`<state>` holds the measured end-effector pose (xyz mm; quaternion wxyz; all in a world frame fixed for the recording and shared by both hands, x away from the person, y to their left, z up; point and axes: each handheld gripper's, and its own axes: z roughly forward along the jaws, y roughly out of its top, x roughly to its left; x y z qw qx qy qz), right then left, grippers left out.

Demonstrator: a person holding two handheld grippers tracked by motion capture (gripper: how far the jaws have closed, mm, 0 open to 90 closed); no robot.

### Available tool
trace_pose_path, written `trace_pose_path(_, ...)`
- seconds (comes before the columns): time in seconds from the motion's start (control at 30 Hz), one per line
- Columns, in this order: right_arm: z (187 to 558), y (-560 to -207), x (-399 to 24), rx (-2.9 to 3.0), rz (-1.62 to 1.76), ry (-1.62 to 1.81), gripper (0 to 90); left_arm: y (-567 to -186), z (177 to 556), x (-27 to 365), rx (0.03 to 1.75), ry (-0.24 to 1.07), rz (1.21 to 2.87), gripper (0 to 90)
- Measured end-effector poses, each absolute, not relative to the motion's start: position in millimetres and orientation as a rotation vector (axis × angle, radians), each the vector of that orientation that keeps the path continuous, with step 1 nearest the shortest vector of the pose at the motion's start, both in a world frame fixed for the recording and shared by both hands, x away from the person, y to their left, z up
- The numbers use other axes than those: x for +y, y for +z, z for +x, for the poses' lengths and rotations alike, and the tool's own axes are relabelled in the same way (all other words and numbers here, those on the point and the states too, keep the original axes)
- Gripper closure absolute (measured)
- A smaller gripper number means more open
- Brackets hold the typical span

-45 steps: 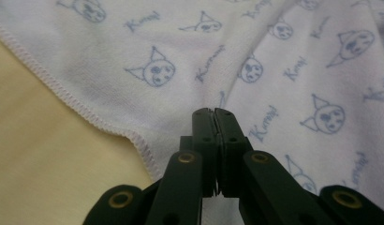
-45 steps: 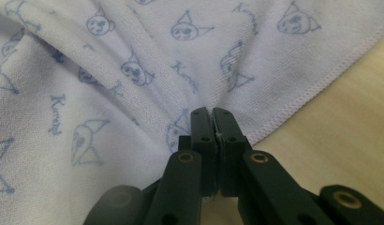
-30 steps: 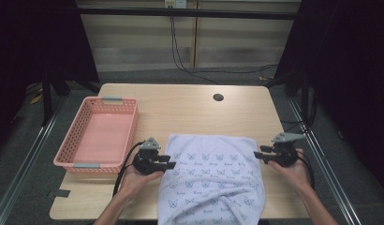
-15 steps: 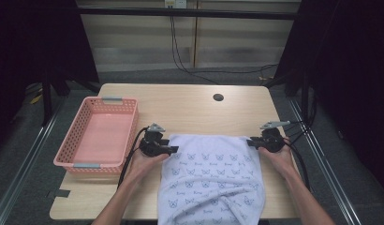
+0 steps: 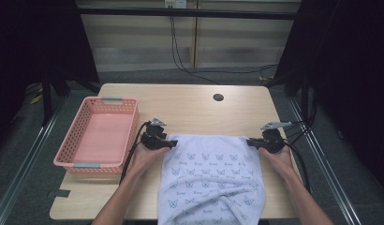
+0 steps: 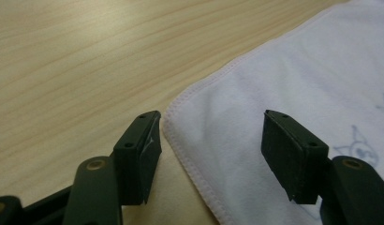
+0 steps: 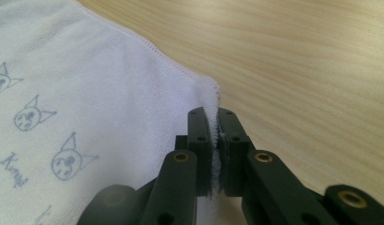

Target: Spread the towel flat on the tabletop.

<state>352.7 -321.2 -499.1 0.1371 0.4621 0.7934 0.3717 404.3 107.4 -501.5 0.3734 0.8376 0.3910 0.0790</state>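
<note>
1. The towel (image 5: 212, 180) lies flat on the near half of the table (image 5: 190, 110), to the right of the pink basket (image 5: 99, 136). Its near end seems to hang over the table's front edge, though the high view cuts off there.
2. It is thin, soft cloth printed with small cat faces: light, limp, and likely to sag or fold wherever it is not held. The stitched hem at the corners is the firmest place to pinch, and a corner held on each side should keep the far edge straight.
3. The right gripper (image 7: 212, 140) is clamped tight on the far right corner, with the hem standing up between its pads.
4. The left gripper (image 6: 209, 140) has just been opening. Its jaws stand wide apart around the far left corner, which lies on the table between them; neither pad presses on the cloth.
5. Both forearms come in from the near edge and spread outward, hands low at the far corners, with the grippers pointing inward along the towel's far edge.
</note>
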Motion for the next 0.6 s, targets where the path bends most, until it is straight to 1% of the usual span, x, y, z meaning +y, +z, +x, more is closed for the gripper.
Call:
trace_pose_path(0.03,353,-499,-321,2.298,1.337,1.076,86.1,-502,405,106,0.997,0.21,2.14,37.5)
trace_pose_path(0.07,353,-500,-321,2.301,1.336,1.078,86.0,-502,406,105,1.004,0.215,2.133,40.1)
trace_pose_path(0.1,353,-500,-321,2.301,1.339,1.075,86.0,-502,408,104,1.001,0.188,2.129,42.9)
trace_pose_path(0.17,353,-500,-321,2.303,1.344,1.09,86.0,-502,408,102,0.975,0.188,2.148,59.5)
trace_pose_path(0.23,353,-499,-321,2.301,1.352,1.109,86.0,-501,408,100,0.934,0.153,2.173,80.9)
trace_pose_path(0.27,352,-498,-321,2.301,1.357,1.114,86.1,-500,407,100,0.929,0.176,2.18,84.8)
trace_pose_path(0.33,352,-496,-323,2.294,1.358,1.144,86.2,-495,407,104,0.923,0.116,2.124,86.4)
trace_pose_path(0.4,350,-490,-327,2.267,1.36,1.193,86.3,-484,405,110,0.902,0.099,2.075,86.8)
trace_pose_path(0.5,349,-477,-333,2.228,1.362,1.265,86.4,-462,402,117,0.857,0.101,2.028,87.0)
trace_pose_path(0.6,349,-457,-339,2.175,1.351,1.343,86.4,-442,403,128,0.833,0.099,1.957,86.9)
